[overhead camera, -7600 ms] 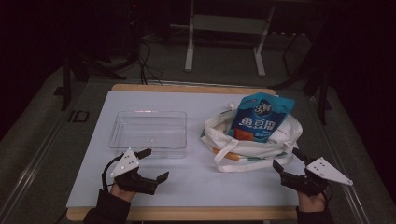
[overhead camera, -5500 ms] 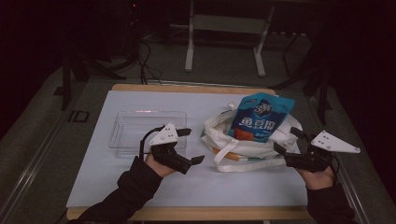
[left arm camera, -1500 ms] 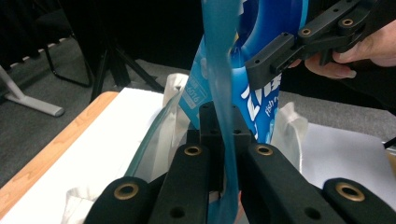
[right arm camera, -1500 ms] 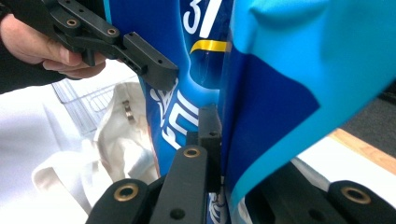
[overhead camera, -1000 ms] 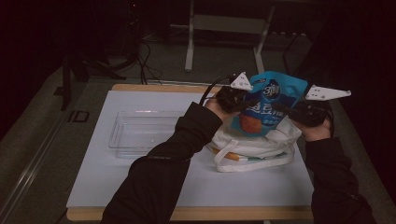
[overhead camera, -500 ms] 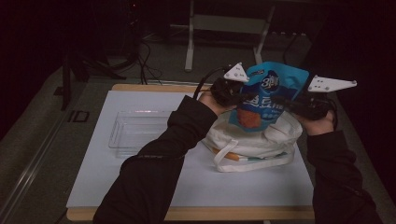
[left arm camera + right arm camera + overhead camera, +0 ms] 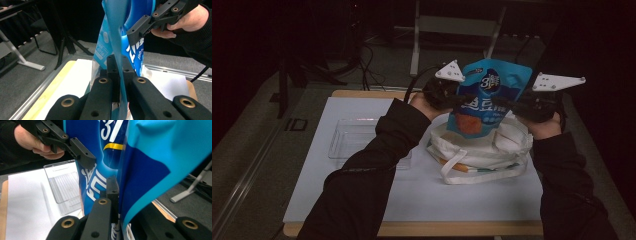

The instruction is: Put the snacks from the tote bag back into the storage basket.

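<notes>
Pouch: I see the glossy blue plastic snack pouch (image 7: 484, 100) held in the air above the white cloth tote bag (image 7: 482, 152), its bottom edge at the bag's mouth.
Long axis: I read it as upright, top edge up, printed face toward the high camera.
Left gripper (image 7: 462, 98): my jaws are closed on the pouch's left edge; the left gripper view shows the film pinched between them.
Right gripper (image 7: 507, 105): my jaws are clamped on the pouch's right edge.
Surroundings: the clear plastic rectangular tray (image 7: 354, 142) sits left of the bag on the white-covered table (image 7: 422, 200), apart from it.
In the way: my left sleeve (image 7: 377, 160) crosses over the tray's near corner.
</notes>
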Tool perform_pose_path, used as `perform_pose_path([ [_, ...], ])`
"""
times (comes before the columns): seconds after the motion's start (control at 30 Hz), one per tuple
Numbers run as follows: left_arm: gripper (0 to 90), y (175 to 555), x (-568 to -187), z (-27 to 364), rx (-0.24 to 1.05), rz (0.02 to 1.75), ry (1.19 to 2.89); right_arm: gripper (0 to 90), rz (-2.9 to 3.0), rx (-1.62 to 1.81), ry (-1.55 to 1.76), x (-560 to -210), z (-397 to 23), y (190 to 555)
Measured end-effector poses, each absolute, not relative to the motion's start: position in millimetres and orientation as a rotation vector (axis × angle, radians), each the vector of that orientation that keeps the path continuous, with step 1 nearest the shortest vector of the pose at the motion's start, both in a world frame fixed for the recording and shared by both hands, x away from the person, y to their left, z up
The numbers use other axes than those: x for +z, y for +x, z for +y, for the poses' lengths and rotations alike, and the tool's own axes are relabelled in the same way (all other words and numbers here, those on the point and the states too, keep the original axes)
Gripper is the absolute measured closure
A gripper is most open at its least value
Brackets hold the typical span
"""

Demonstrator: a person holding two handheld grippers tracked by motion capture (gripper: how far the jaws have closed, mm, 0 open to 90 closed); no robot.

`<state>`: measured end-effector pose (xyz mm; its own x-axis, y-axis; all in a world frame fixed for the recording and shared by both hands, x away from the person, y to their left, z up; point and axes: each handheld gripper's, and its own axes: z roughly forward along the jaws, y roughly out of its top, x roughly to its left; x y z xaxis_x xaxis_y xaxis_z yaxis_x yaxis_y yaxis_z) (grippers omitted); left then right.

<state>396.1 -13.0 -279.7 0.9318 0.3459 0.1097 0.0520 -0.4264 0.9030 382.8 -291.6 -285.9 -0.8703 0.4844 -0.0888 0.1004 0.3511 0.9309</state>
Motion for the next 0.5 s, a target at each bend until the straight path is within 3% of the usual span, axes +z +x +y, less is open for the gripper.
perform_pose_path([
  [0.5, 90.0, 391.2, -271.5, 26.0, 0.342, 0.315, 1.998, 88.6, 2.302, 1.544, 0.446, -279.2, -256.3, 387.8],
])
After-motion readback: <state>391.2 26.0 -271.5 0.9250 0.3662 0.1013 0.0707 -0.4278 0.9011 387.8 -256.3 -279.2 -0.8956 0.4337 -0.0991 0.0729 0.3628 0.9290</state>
